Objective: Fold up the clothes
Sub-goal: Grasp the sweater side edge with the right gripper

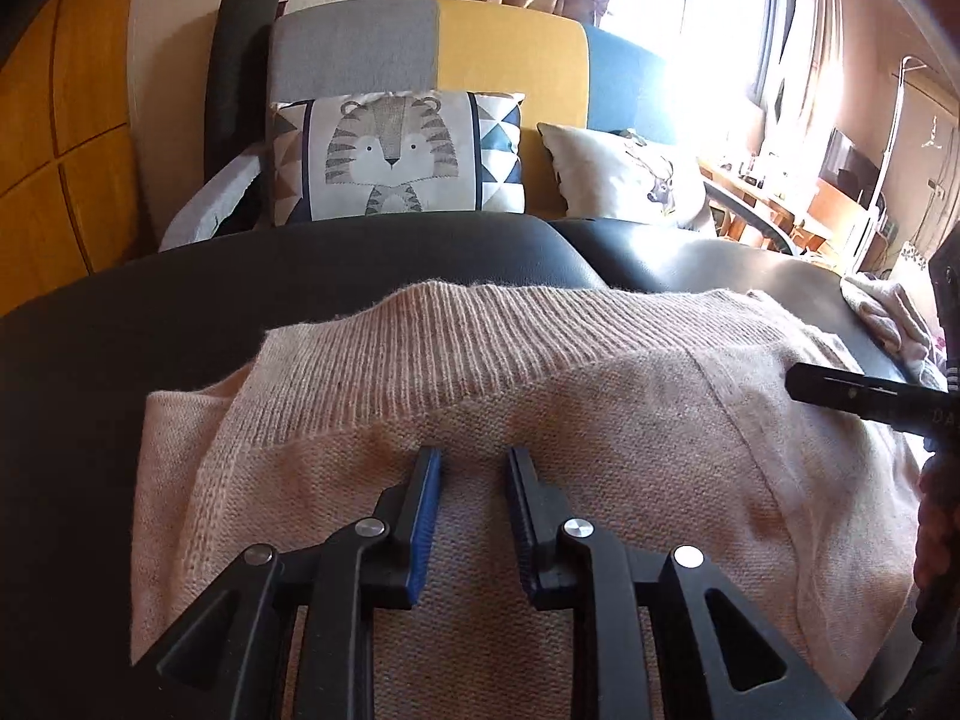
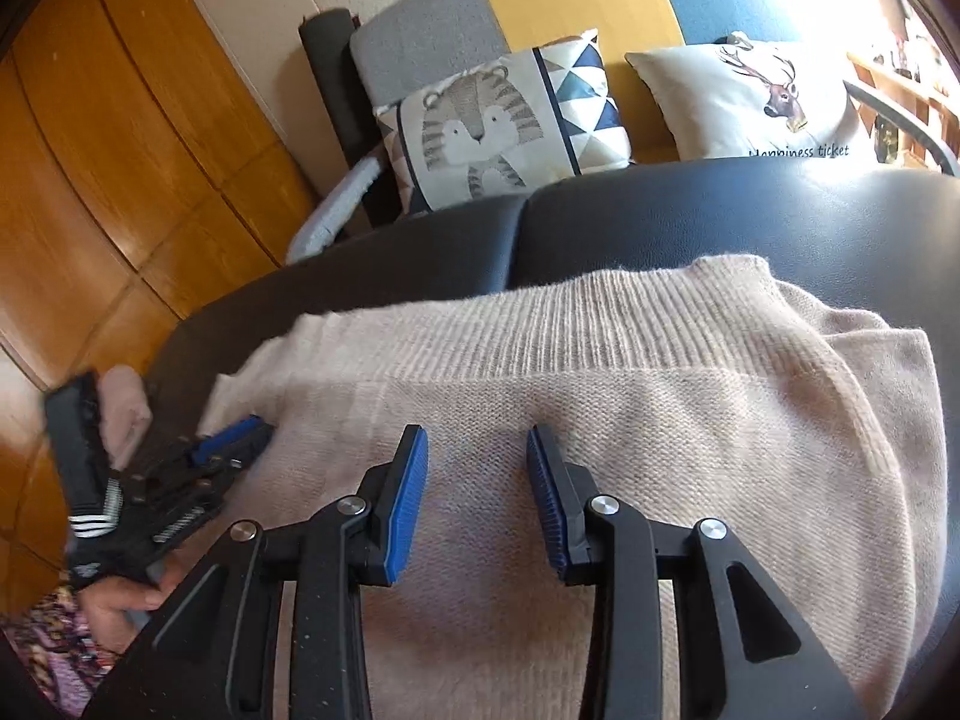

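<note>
A pale pink knit sweater (image 1: 540, 420) lies folded on a black leather surface (image 1: 120, 348), with its ribbed band along the far side. My left gripper (image 1: 474, 456) hovers over the sweater's near part, open, with nothing between its blue pads. In the right wrist view the same sweater (image 2: 600, 396) fills the middle. There my right gripper (image 2: 477, 438) stands open just above the knit, holding nothing. The left gripper (image 2: 240, 438) shows at the sweater's left edge, held by a hand (image 2: 120, 600). A black finger of the right gripper (image 1: 807, 387) reaches in from the right.
Behind the black surface (image 2: 660, 222) stands a grey, yellow and blue sofa (image 1: 504, 48) with a tiger cushion (image 1: 396, 156) and a deer cushion (image 1: 624, 174). Wooden cabinet doors (image 1: 60, 150) are at the left. More light clothes (image 1: 882, 306) lie at the far right.
</note>
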`<state>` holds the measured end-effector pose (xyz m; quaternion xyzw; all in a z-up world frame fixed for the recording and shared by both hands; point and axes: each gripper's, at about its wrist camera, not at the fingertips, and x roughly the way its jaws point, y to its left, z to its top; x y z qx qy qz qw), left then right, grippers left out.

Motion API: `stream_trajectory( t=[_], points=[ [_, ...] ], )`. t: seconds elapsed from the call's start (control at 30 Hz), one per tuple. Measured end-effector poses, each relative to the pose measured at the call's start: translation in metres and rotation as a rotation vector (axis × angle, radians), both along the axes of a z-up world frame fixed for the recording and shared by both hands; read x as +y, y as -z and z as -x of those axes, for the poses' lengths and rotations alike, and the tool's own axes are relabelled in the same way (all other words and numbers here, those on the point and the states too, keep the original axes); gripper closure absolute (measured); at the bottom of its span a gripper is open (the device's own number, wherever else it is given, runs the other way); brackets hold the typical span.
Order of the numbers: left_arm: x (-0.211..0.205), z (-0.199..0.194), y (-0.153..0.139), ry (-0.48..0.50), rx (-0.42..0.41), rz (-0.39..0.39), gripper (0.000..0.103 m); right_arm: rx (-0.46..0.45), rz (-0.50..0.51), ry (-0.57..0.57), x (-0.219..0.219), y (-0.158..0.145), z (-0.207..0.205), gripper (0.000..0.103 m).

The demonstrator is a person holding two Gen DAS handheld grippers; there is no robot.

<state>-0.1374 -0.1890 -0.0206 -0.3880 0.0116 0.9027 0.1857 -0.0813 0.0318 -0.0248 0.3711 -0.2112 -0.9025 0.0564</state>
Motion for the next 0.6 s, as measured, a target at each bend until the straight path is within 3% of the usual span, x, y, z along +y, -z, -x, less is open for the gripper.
stream_trajectory(
  t=[0.03, 0.1, 0.13, 0.3, 0.4, 0.6],
  points=[
    [-0.002, 0.001, 0.001, 0.001, -0.002, -0.015, 0.080, 0.012, 0.022, 0.025, 0.010, -0.005, -0.008, 0.064],
    [-0.005, 0.002, 0.004, 0.002, -0.004, -0.040, 0.080, 0.027, 0.072, 0.082, 0.035, -0.011, -0.025, 0.044],
    [-0.006, 0.003, 0.005, 0.003, -0.005, -0.050, 0.080, 0.029, 0.102, 0.107, 0.050, -0.013, -0.035, 0.042],
    [-0.005, 0.004, 0.007, 0.004, -0.003, -0.058, 0.080, -0.039, 0.224, 0.240, 0.121, -0.003, -0.078, 0.041],
    [-0.005, 0.004, 0.007, 0.004, -0.001, -0.056, 0.080, -0.131, 0.285, 0.324, 0.153, 0.017, -0.091, 0.041],
    [-0.003, 0.003, 0.008, 0.004, 0.008, -0.037, 0.080, -0.157, 0.353, 0.363, 0.170, 0.039, -0.105, 0.040]
  ],
)
